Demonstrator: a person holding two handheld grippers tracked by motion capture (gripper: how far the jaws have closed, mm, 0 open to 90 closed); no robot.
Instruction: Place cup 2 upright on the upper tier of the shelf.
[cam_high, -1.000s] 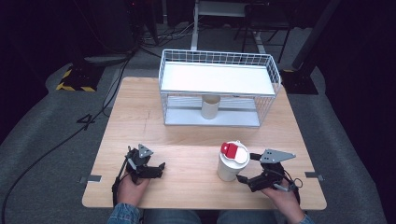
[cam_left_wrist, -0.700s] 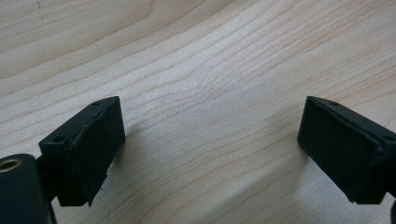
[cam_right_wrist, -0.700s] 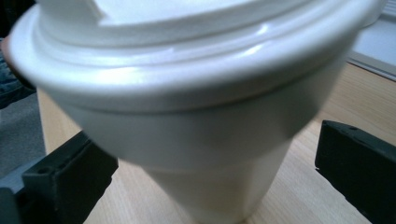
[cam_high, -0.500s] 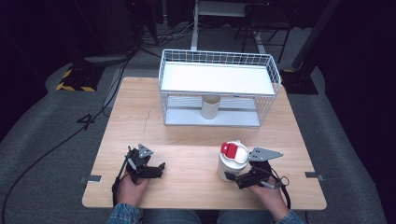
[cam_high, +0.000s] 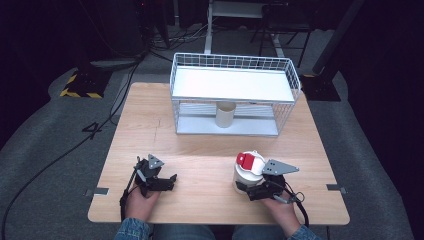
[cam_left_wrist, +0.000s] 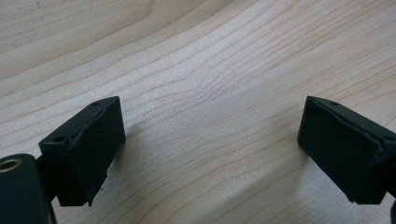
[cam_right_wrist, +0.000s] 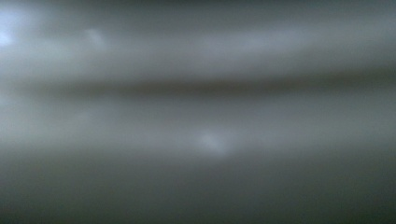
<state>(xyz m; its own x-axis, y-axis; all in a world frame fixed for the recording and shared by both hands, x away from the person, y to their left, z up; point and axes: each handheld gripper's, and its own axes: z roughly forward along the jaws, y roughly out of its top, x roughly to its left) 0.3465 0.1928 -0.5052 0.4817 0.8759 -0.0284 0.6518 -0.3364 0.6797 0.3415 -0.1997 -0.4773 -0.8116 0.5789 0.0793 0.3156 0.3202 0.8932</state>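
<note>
White canister (cam_high: 245, 175) with a red flip lid (cam_high: 246, 160) stands upright on the near right part of the wooden table (cam_high: 200, 145), high view. Right gripper (cam_high: 248, 189) sits low against its base from the person's side, jaws around the lower body; they have just been closing with the canister between them. Pads look to be meeting the wall, but contact is hidden behind the canister's own body, so a firm clamp is my judgement, not something seen. Low grip probably keeps the lid clear and the tall body steady for a lift. Left gripper (cam_high: 167, 181) rests on the near left of the table, well apart from the canister, idle (likely parked so it stays out of the way). Wire shelf rack (cam_high: 235, 95) stands at the far side; a plain cream cup (cam_high: 225, 115) stands upright on its lower tier, the white upper tray bare.

Left gripper view: both black pads (cam_left_wrist: 91, 149) stand wide apart over bare wood grain, nothing between them, tips down near the tabletop.

Right gripper view: a blurred grey-white surface with faint horizontal bands, most likely the canister wall pressed very close to the lens (too soft to read any detail). That closeness fits a gripper pushed fully up to the canister.
</note>
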